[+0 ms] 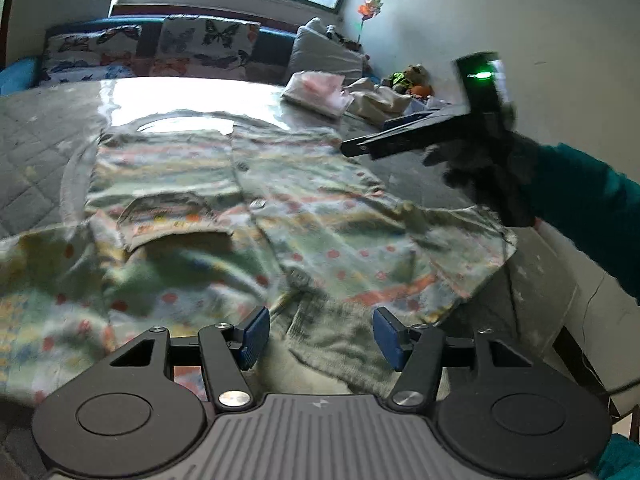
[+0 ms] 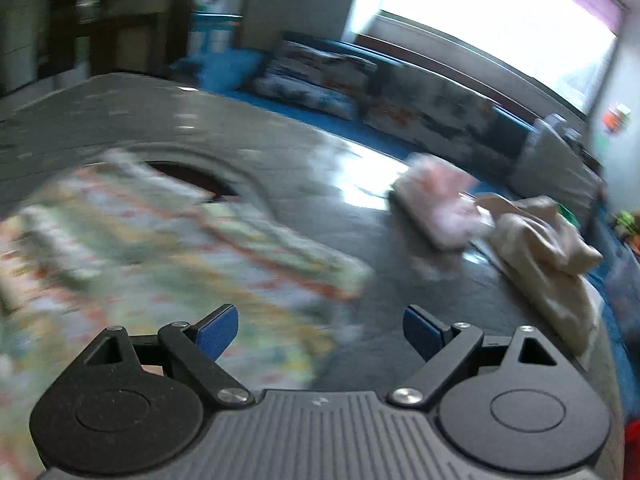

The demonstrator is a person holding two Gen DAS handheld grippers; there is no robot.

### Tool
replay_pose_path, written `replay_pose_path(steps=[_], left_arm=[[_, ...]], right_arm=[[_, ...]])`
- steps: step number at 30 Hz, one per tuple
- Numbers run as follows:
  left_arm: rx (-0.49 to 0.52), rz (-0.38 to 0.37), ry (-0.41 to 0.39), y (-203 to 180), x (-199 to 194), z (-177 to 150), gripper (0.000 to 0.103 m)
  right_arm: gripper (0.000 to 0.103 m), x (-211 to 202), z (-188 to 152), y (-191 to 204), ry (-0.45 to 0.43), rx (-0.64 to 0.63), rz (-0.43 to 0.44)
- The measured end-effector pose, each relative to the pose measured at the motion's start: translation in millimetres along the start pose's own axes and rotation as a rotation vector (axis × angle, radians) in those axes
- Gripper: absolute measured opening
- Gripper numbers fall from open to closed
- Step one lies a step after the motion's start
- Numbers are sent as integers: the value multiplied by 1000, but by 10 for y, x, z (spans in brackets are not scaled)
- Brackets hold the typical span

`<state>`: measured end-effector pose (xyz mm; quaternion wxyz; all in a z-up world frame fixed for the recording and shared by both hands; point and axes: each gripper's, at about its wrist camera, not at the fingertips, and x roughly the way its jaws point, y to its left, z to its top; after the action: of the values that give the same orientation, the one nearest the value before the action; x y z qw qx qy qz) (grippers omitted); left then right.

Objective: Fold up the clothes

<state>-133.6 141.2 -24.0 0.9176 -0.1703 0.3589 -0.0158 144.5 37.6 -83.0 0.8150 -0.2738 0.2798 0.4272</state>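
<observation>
A patterned shirt is spread flat across the middle of a grey quilted bed, its front facing up with buttons and a chest pocket visible. The near hem is rumpled and lies just ahead of the left gripper, whose blue pads are held wide apart with nothing between them. The right gripper is likewise seen with its jaws spread and empty, above the shirt's right edge.

Bare quilt is left along the bed's left side and in a glare-lit strip between the shirt and the pillows at the far edge. Toward the far right corner, the room is taken up by a folded pink garment and, just beside it, a crumpled cream cloth. A narrow strip of quilt is left between the shirt's right sleeve and the bed's right edge by the wall.

Only in the left wrist view are the right gripper's body, the gloved hand holding it and a teal sleeve shown, raised above the shirt's right side. The right wrist view is heavily blurred; dark furniture beyond the bed's far left is shown only there.
</observation>
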Motion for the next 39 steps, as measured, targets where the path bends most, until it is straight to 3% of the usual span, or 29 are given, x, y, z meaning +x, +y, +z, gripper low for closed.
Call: replay_pose_path(steps=[10,16,22,25,28,33,35,39], left_arm=[[-14,17,4,98,-47,-47,63],[-22,31,2,161,-87,-50,63],[-5,39,21,193,-166,-66,64],[-26,79,4,277,-215,-14,64],[-50,160,19,404,-216,-15,56],[18,289,7,444,-327,-119,16],[-14,301,16,532,-366,-111,8],[-31,312,25,554,-394,-92,8]], right_arm=[[92,-499,-227,974,-25,-160,257],[92,-589,-512,1247,-5,-255,253],[92,-696,-595,1195,-1,-234,241],[92,-708,-610,1179,-5,-227,240],[94,-688,-642,1159,2,-211,241],[98,-666,-656,1118,7,-187,241],[98,-666,-661,1124,3,-194,236],[99,-669,-670,1128,-3,-201,231]])
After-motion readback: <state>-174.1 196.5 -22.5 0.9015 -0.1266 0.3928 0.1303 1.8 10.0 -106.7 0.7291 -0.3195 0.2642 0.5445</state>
